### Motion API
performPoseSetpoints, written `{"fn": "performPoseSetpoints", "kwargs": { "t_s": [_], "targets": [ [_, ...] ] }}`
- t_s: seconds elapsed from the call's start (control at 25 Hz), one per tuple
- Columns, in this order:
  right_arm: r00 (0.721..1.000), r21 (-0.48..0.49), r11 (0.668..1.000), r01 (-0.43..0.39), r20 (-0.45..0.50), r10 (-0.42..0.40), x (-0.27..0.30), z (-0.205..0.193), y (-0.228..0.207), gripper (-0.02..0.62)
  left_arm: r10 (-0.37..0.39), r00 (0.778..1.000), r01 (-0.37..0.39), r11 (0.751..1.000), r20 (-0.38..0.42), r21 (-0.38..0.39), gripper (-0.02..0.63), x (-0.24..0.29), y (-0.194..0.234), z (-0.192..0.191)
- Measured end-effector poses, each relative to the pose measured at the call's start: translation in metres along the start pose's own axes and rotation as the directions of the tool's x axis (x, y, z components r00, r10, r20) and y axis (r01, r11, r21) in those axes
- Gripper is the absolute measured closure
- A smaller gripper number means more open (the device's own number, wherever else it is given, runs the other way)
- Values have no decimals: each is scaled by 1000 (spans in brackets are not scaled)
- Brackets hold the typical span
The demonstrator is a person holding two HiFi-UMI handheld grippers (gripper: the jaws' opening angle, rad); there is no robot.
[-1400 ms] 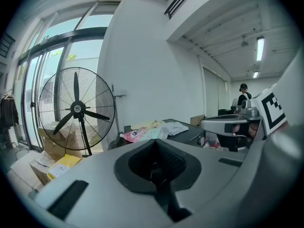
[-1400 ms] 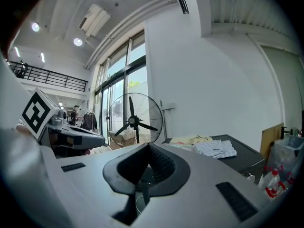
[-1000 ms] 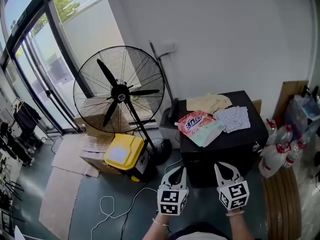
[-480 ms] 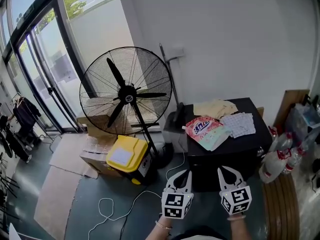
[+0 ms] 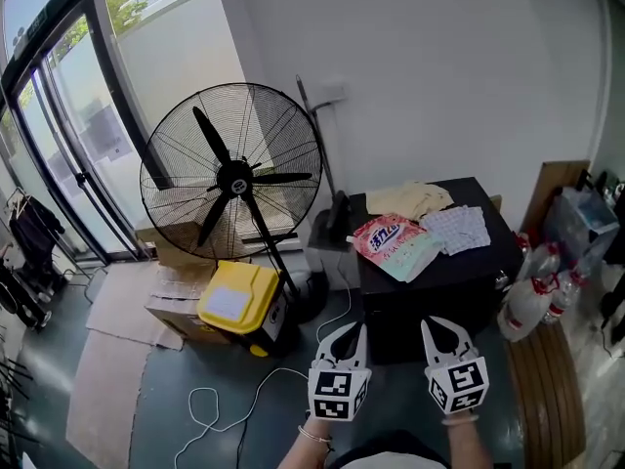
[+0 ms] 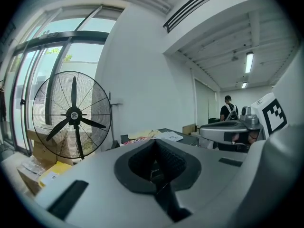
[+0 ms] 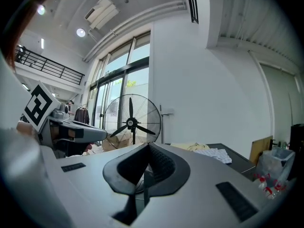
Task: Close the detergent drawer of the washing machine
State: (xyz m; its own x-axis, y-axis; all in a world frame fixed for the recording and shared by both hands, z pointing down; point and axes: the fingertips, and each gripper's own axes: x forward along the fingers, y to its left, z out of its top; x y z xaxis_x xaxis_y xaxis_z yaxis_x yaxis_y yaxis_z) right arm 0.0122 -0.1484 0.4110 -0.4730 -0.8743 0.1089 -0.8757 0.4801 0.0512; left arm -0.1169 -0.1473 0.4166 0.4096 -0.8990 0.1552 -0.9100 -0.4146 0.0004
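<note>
Fan point(image 5: 232, 176) at far left, yellow case point(image 5: 234, 299) on the floor beside it. Our left tool point(image 5: 352, 332) is closed and empty, our right tool point(image 5: 435, 328) likewise, both before the black cabinet point(image 5: 430, 301), detergent bag point(image 5: 386, 240) at its top's front-left edge. The detergent drawer we can't make out.

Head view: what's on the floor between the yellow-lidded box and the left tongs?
Only a white cable, trailing across the grey floor between the yellow-lidded box and the left tongs. The head view shows it.
</note>
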Motion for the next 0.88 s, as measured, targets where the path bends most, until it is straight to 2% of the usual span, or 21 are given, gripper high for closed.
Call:
{"fn": "performPoseSetpoints", "kwargs": {
  "t_s": [0.48, 0.88],
  "targets": [
    [999, 1, 999, 33, 1, -33, -6, -4, -2, 569, -28, 1000, 28, 999, -4, -21, 588, 3, -1, -8],
    [1000, 4, 1000, 30, 9, -30, -7, -7, -16, 569, -11, 1000, 10, 1000, -15, -24, 588, 11, -7, -10]
  ]
}}
